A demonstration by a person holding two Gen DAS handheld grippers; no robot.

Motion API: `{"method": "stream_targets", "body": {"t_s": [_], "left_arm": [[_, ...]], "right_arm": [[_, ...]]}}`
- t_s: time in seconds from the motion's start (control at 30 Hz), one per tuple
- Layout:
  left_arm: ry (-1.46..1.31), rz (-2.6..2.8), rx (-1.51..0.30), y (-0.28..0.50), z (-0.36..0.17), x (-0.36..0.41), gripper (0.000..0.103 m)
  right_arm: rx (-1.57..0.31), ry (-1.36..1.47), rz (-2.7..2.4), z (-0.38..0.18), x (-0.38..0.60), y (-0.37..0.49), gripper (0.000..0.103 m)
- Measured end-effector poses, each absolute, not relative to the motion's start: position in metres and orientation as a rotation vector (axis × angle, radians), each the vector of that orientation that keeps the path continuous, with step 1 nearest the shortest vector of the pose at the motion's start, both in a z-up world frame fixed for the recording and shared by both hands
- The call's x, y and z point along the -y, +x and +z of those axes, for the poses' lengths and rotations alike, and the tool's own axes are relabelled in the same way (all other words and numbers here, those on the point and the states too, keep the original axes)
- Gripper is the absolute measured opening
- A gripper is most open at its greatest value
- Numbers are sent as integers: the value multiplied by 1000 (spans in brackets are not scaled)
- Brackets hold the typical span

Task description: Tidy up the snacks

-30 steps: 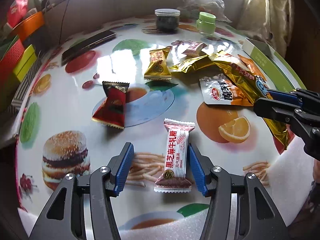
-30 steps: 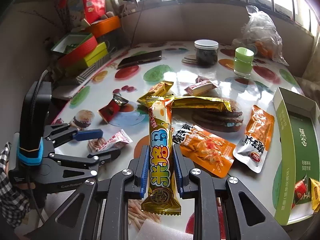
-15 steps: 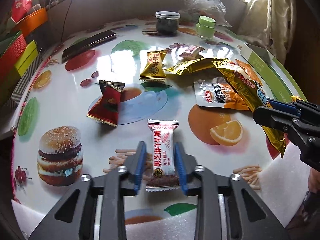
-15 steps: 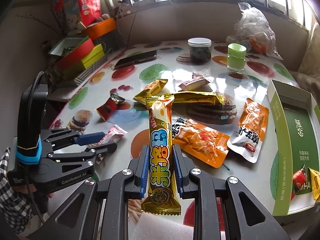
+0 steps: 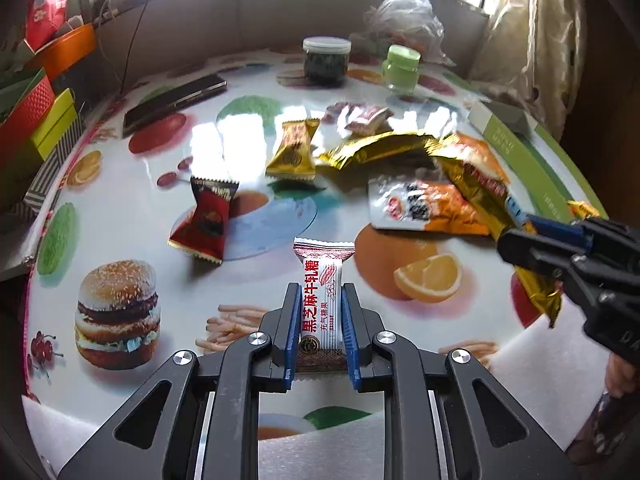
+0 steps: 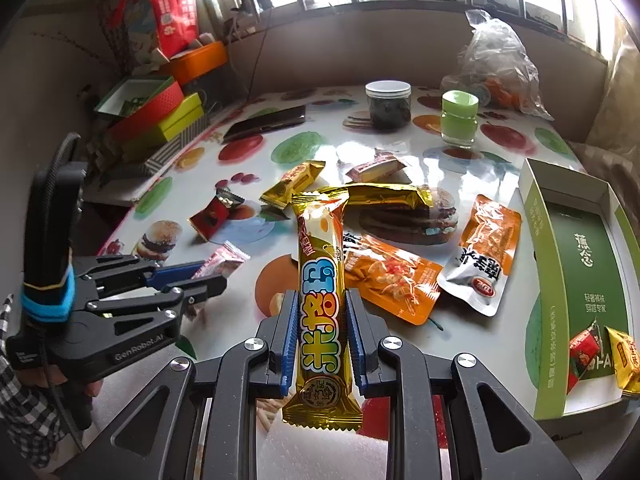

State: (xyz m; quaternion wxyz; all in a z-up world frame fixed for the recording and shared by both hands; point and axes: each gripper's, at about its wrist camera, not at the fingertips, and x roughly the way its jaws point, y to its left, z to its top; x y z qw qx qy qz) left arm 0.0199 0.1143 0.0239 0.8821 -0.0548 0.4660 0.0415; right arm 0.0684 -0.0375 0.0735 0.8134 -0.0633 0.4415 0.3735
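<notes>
The white nougat candy (image 5: 321, 300) stands lengthwise between the blue pads of our left gripper (image 5: 320, 320), whose jaws have just been closing and are now clamped on its long sides; its far crimped end projects past the fingertips over the printed table (image 5: 120, 216), its near end lies at the table's near edge. Our right gripper (image 6: 322, 320) is clamped on the gold snack bar (image 6: 323, 292), which rises from the pads toward the far side and overhangs the orange pouch (image 6: 384, 280). To the left of the nougat we see a red candy (image 5: 204, 216), apart from it, with open tabletop between. Farther off lie a gold candy (image 5: 294, 148), a long gold packet (image 6: 384, 194) and a small pink candy (image 6: 376, 168), closely grouped at the centre. A second orange pouch (image 6: 486, 248) lies to the right, just beside the green tray (image 6: 540, 280), which runs along the table's right edge and holds two candies at its near end. Dark jar (image 6: 388, 104) and green jar (image 6: 459, 118) stand at the far side, a phone (image 6: 266, 122) at far left. The left half of the table offers the most free room
</notes>
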Motion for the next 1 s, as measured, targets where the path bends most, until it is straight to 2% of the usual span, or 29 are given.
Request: {"method": "stream_targets", "body": {"t_s": [1.0], "left_arm": [[-88, -6, -882, 40, 66, -63, 20]], "right_arm": [[-888, -72, 647, 93, 103, 79, 22]]}}
